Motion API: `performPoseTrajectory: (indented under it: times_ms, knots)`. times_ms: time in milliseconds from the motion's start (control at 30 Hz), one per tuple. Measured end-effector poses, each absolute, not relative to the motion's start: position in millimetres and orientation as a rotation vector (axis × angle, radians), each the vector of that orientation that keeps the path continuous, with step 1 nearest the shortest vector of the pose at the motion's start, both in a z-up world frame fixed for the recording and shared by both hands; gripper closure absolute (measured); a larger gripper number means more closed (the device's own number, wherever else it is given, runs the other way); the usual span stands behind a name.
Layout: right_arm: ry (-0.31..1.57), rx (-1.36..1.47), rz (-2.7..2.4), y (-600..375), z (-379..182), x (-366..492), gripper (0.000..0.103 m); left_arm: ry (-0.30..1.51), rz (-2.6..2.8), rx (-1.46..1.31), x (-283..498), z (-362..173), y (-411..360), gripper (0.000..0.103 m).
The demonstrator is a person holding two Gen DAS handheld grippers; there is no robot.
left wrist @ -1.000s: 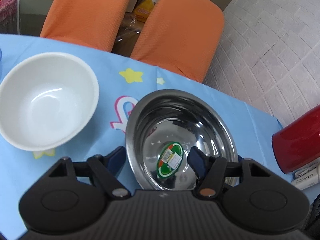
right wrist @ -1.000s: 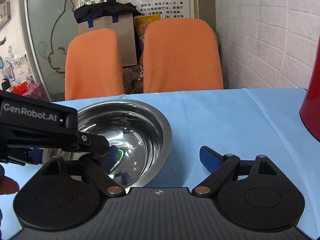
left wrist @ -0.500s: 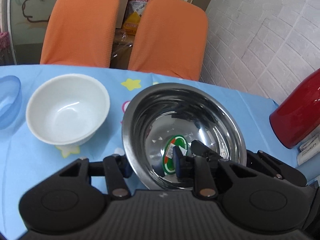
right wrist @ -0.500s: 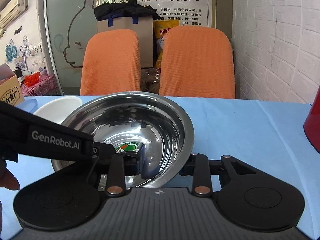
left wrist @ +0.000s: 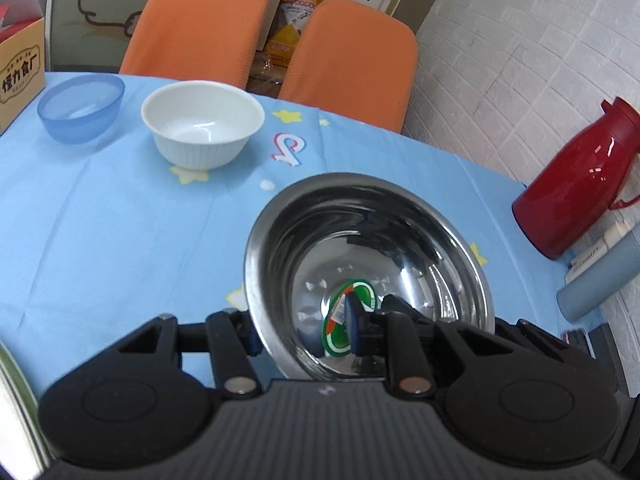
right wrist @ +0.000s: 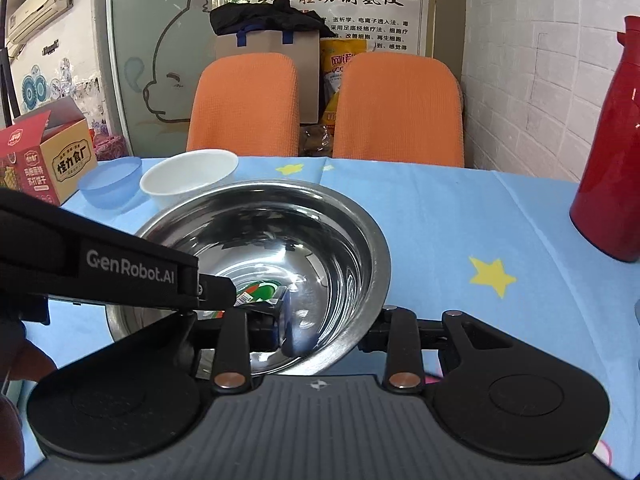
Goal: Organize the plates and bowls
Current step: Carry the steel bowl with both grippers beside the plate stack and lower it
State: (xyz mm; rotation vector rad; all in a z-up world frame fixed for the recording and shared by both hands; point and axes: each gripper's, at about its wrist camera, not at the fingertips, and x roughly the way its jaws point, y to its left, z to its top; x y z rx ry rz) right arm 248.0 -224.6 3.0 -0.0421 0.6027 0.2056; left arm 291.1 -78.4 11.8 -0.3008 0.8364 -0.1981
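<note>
Above the blue tablecloth (left wrist: 120,216), both grippers clamp the steel bowl (left wrist: 368,248): left gripper (left wrist: 304,332) pinches its near-left rim, right gripper (right wrist: 328,328) its near-right. At eleven o'clock sit a white bowl (left wrist: 202,124) and blue bowl (left wrist: 80,106).

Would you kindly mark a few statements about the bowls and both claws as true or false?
1. Both claws grip the rim of the shiny stainless-steel bowl: the left claw and the right claw. True.
2. The white ceramic bowl sits inside the steel bowl. False: it stands apart on the blue tablecloth.
3. The translucent blue plastic bowl stands beside the white bowl. True.
4. The steel bowl is full of food. False: only a green sticker shows inside.
</note>
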Motion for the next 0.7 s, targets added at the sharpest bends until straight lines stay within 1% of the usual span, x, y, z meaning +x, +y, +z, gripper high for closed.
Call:
performPoseTrajectory:
  times_ms: [367,700]
  knots:
    - [0.625,-0.006,0.221,-202.2,-12.0,170.2,0.043,0.847,-0.247,-0.183,206.6,-5.3,-51.0,0.082]
    - [0.649,0.001,0.218,-201.1,-19.7,141.1,0.042,0.862,-0.286,-0.153,180.8,-15.0,-48.9,0.082]
